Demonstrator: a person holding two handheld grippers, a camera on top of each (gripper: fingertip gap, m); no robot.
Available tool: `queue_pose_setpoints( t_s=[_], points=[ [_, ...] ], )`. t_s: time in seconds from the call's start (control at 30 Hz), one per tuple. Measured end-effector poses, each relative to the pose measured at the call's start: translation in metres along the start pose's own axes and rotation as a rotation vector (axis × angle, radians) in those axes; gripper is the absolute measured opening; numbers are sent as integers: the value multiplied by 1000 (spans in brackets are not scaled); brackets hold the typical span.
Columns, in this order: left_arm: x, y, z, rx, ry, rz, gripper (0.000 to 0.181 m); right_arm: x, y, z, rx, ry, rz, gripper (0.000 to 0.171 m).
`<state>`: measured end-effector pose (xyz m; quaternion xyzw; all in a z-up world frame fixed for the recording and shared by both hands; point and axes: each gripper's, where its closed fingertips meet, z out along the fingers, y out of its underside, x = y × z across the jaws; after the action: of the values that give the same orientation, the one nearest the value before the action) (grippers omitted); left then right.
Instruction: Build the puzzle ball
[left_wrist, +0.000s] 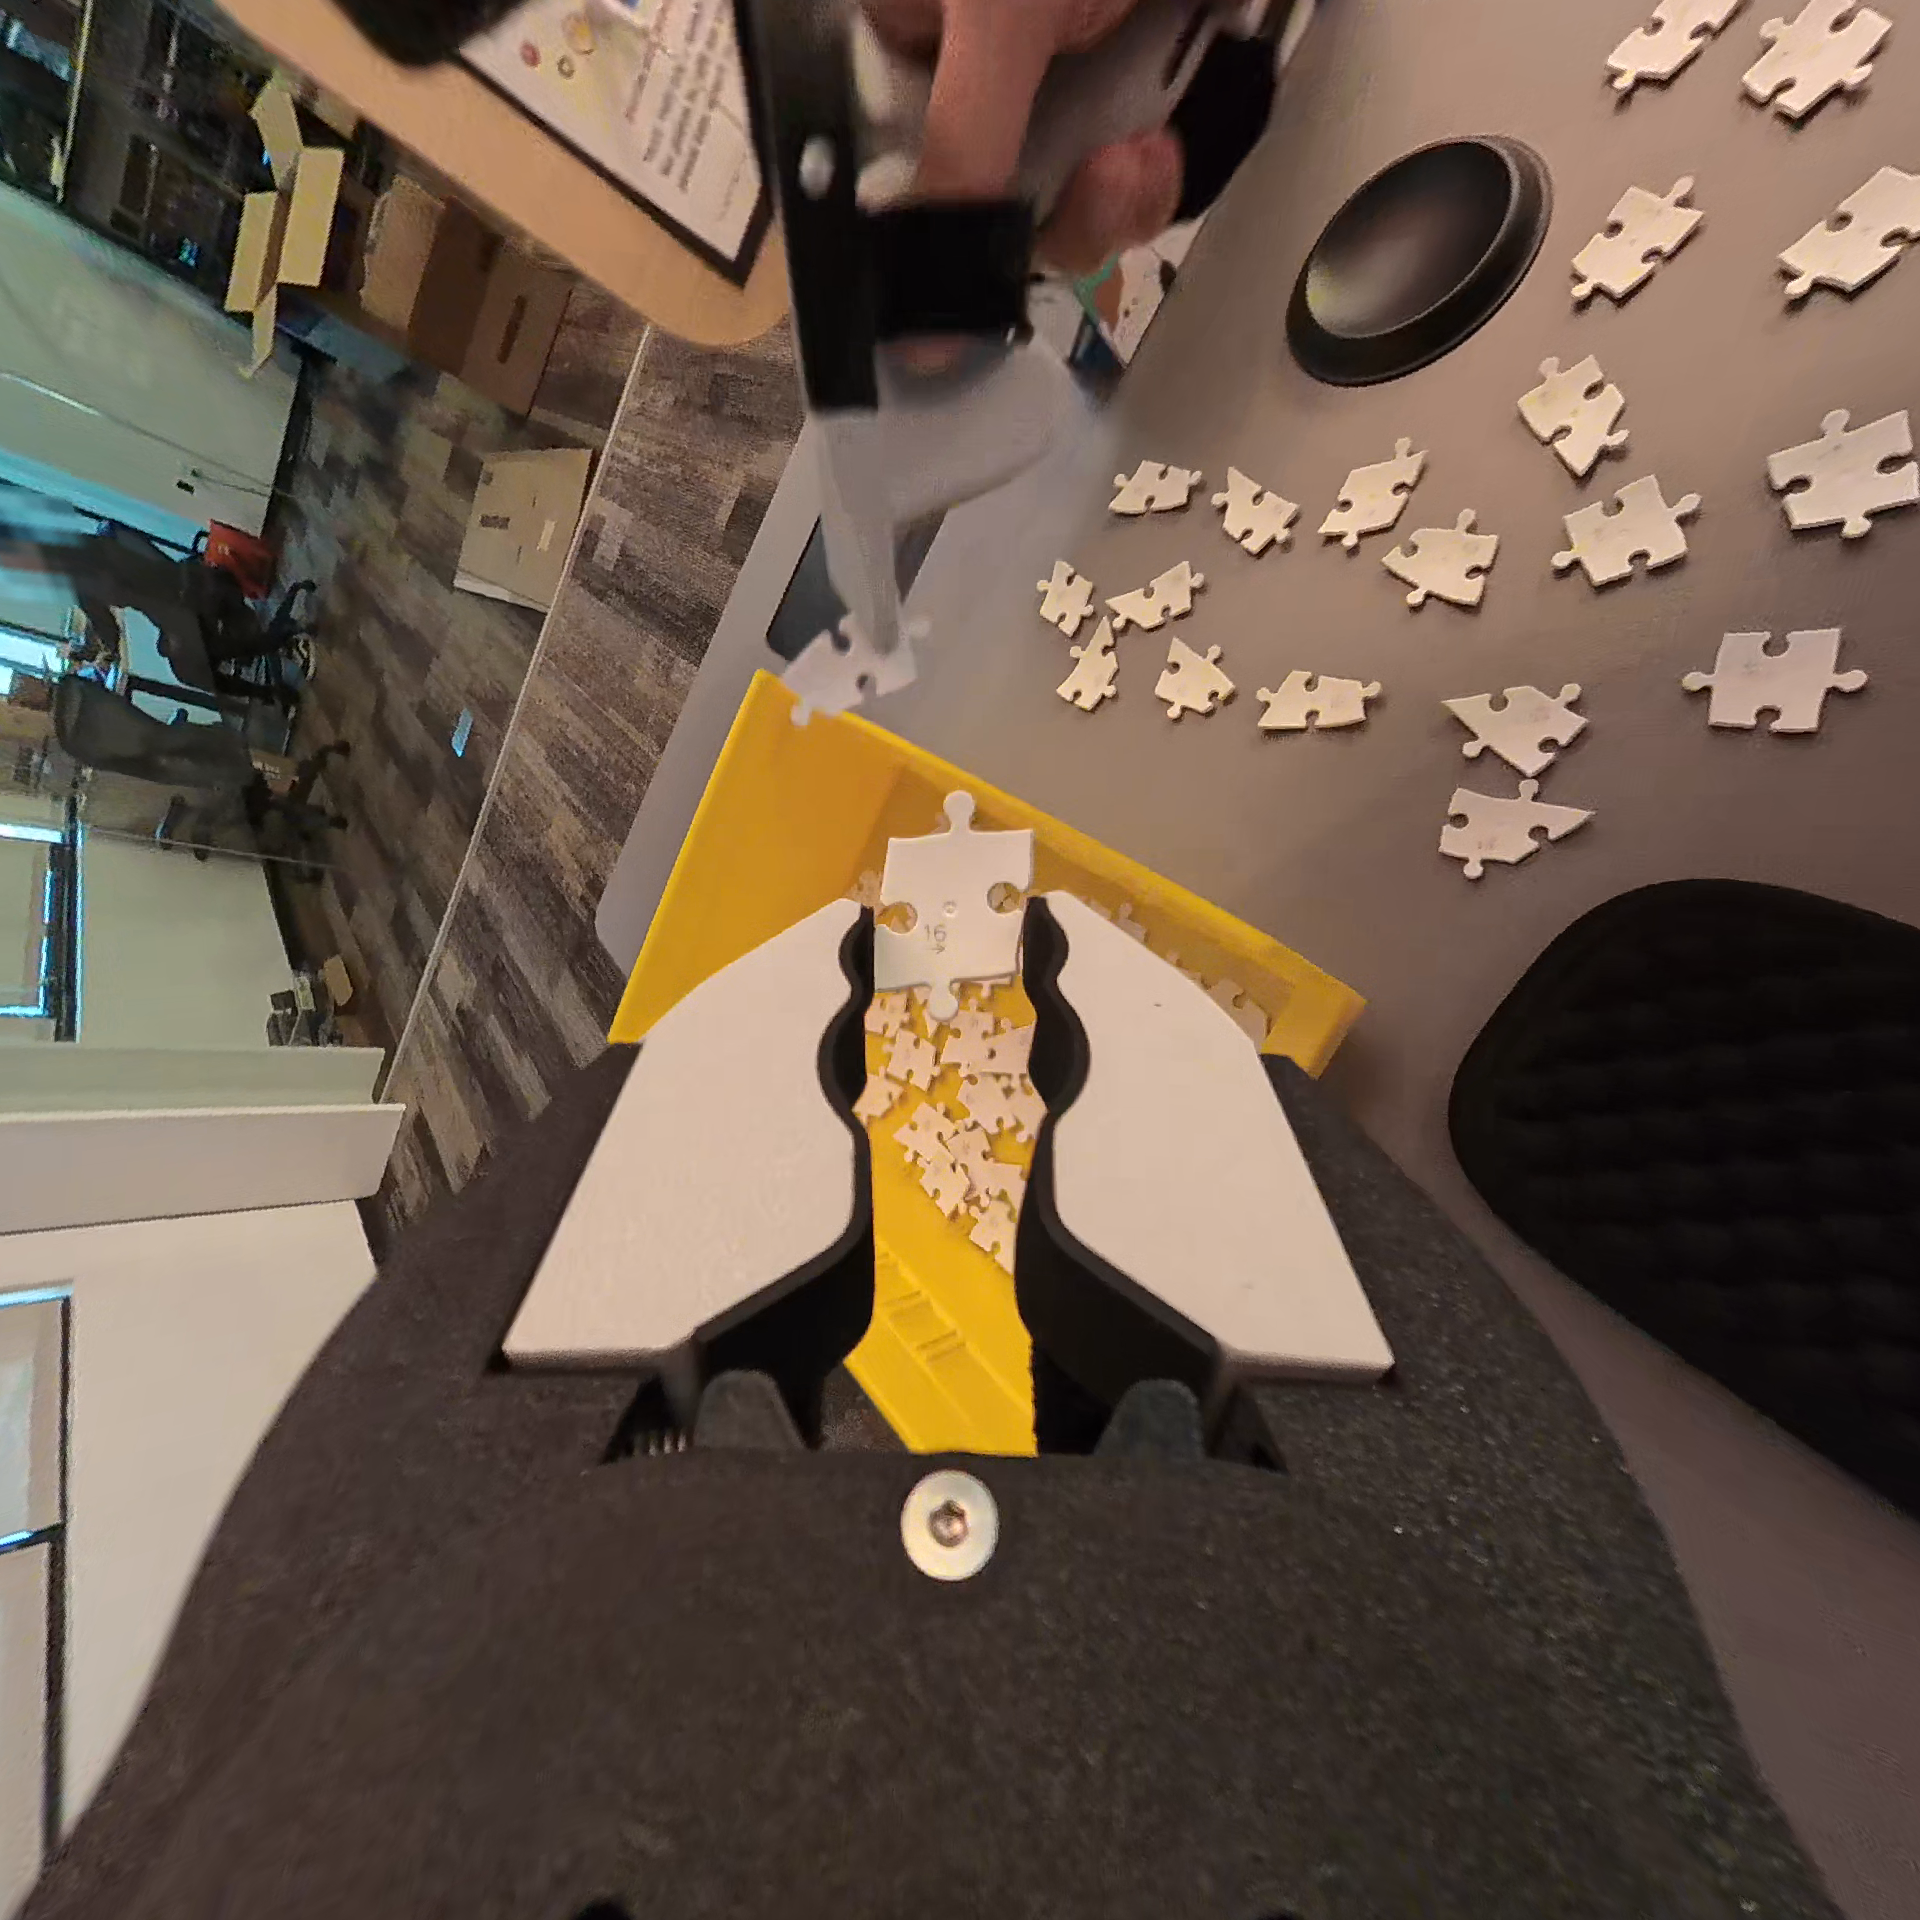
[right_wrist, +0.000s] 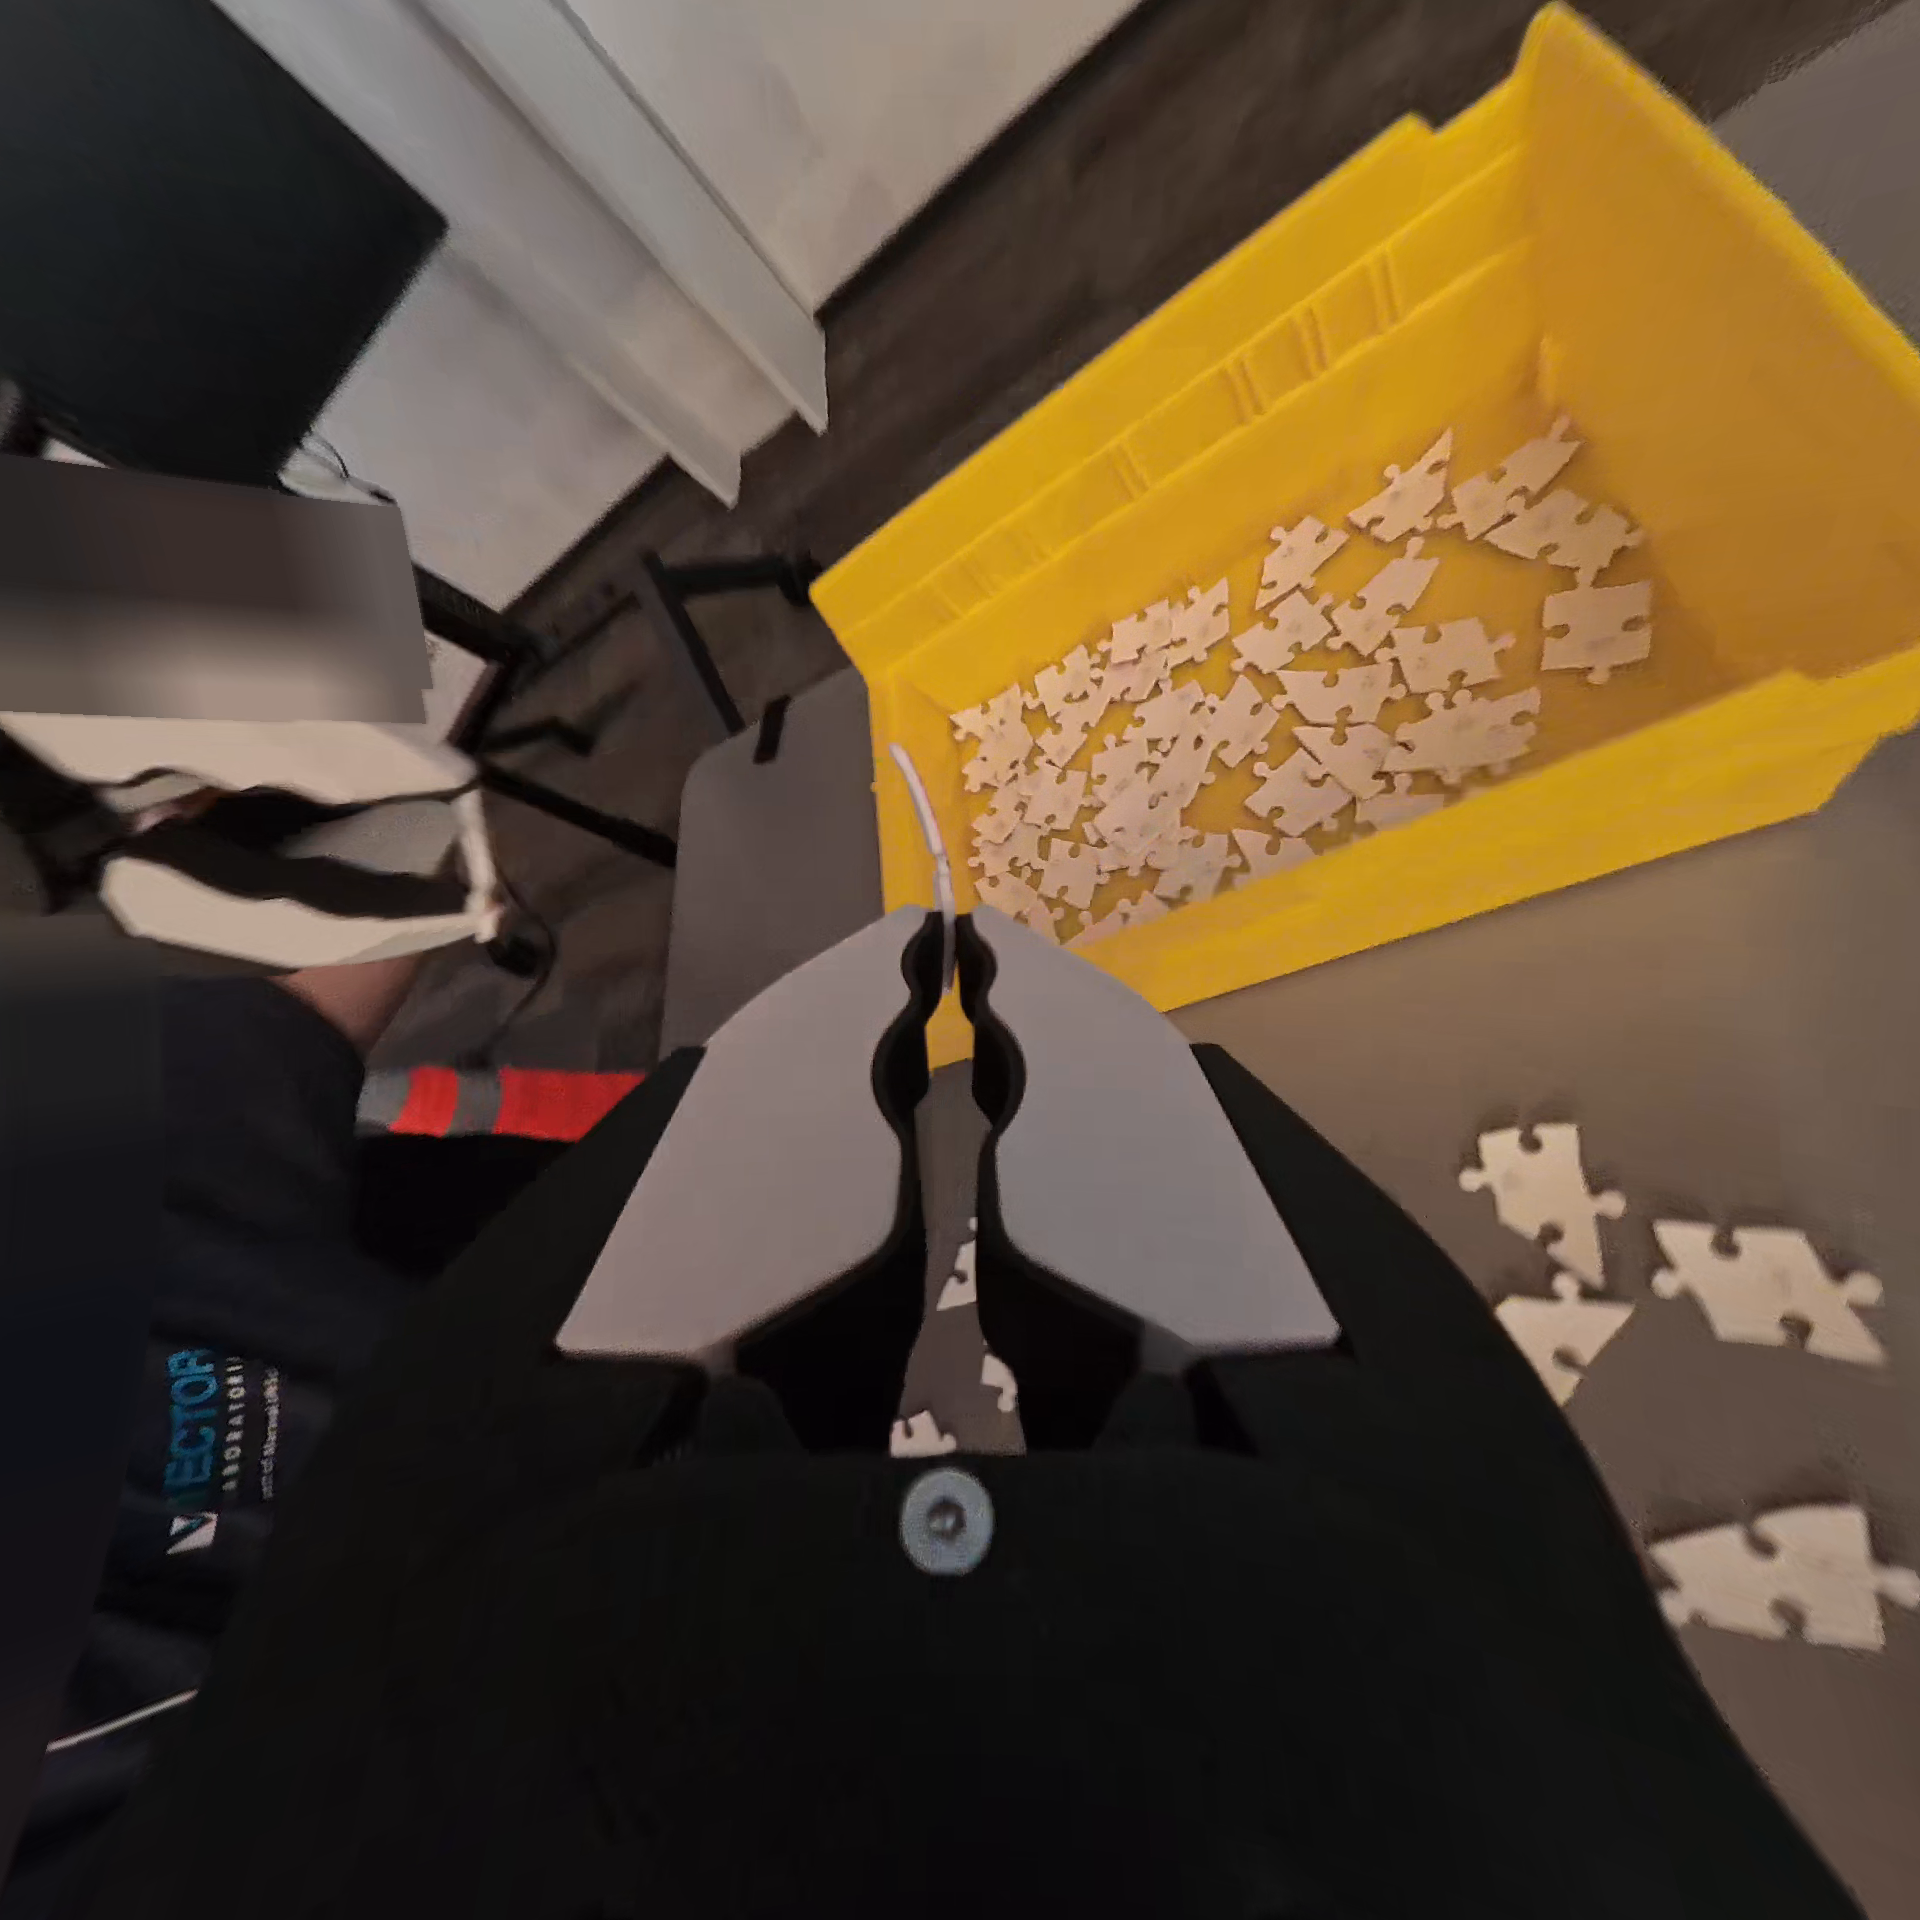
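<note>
Two grippers (left_wrist: 948, 914) (right_wrist: 943, 935), one piece (left_wrist: 951, 914) (right_wrist: 925, 831) each

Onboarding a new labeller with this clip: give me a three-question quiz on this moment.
1. True or false: each claw grips a puzzle piece.
2. Where do most loose pieces lie? A) yellow bin B) black tray C) floor
3. What colour is the table?

Key:
1. True: left claw pinches a white piece; right claw pinches another piece edge-on.
2. A, the yellow bin.
3. Grey table.
</note>
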<state>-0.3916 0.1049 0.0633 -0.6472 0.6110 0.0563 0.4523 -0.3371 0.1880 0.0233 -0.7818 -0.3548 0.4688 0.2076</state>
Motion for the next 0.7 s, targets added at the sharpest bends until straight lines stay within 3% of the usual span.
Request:
queue_pose_setpoints(
  t_s=[0.17, 0.37, 0.7],
  points=[
    [-8, 25, -11, -9, -32, -49, 27, 34, -3, 53, -276, 38, -23, 3],
    [-19, 48, -8, -39, -39, -76, 27, 40, 8, 98, -437, 32, -93, 3],
    [-17, 52, -4, -24, -44, -83, 27, 67, 26, 140, -742, 195, -186, 3]
  ],
)
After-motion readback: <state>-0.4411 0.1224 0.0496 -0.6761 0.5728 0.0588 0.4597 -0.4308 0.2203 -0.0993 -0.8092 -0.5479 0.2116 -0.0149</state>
